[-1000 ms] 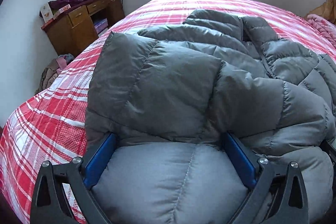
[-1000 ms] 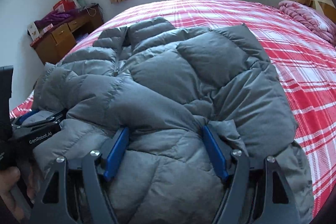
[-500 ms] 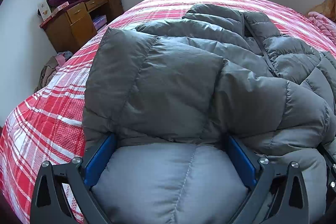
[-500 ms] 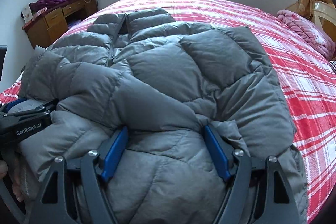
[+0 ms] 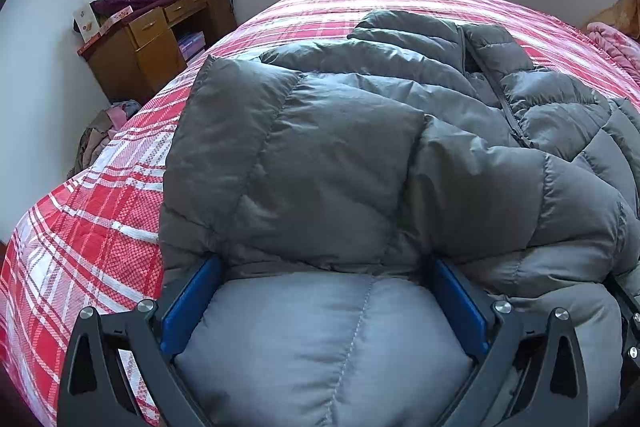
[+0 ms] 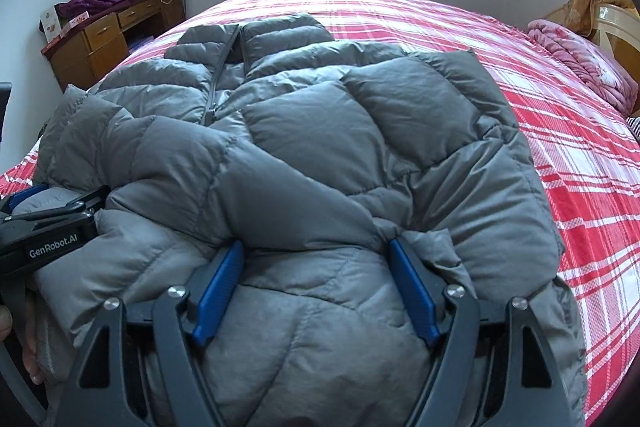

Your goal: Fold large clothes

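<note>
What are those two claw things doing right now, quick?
Left gripper: closed on the near edge of the grey puffer jacket.
Right gripper: closed on the same jacket's near edge, jaws spread wide by the padding.

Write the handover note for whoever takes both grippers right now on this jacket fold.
Left gripper: clamped on a thick bunch of the grey puffer jacket at its near hem, left side.
Right gripper: clamped on the same hem, right side.
Jacket lies on the red plaid bed, collar toward the window, zipper up.
Done: both sleeves look folded in over the front; hem gripped at two points.
Left: probably carry the hem up toward the collar, lay it down, release and flatten.
</note>
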Available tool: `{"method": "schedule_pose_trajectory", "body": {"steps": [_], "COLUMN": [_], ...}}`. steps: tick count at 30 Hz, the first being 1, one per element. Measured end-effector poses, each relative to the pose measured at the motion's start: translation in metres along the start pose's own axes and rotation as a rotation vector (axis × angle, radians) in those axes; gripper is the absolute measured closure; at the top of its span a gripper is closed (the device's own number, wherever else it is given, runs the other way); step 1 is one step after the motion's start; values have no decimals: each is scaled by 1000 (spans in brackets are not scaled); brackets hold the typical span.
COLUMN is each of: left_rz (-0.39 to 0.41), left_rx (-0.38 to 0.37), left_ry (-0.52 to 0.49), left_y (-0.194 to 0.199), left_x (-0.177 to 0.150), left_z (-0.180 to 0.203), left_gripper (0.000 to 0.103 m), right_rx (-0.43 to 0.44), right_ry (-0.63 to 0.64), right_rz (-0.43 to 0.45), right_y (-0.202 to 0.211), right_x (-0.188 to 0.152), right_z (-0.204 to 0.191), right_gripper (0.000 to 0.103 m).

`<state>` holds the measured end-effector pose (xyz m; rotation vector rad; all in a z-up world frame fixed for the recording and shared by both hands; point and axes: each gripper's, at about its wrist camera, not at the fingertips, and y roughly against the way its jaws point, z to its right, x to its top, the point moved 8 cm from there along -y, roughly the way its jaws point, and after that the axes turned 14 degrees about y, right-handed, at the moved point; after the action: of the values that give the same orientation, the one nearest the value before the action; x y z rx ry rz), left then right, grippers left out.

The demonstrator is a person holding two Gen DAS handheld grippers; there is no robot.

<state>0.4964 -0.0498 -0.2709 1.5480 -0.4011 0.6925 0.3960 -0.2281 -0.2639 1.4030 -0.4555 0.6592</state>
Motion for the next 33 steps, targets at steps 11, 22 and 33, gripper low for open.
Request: {"method": "schedule_pose_trajectory", "body": {"steps": [11, 22, 33], "left_rz": [110, -18, -43], "left_rx": [-81, 108, 66], "left_ry": [89, 115, 170], "left_y": [62, -47, -65], "left_x": [74, 81, 70], "left_z": [-22, -31, -32], "left_gripper": [1, 1, 1], "right_rx": [7, -77, -19], "right_ry": [15, 59, 22], "right_rz": [118, 47, -21], "right_y": [46, -35, -57], "right_x": [41, 67, 48], "right_z": [36, 104, 106], "right_gripper": [25, 25, 21]}}
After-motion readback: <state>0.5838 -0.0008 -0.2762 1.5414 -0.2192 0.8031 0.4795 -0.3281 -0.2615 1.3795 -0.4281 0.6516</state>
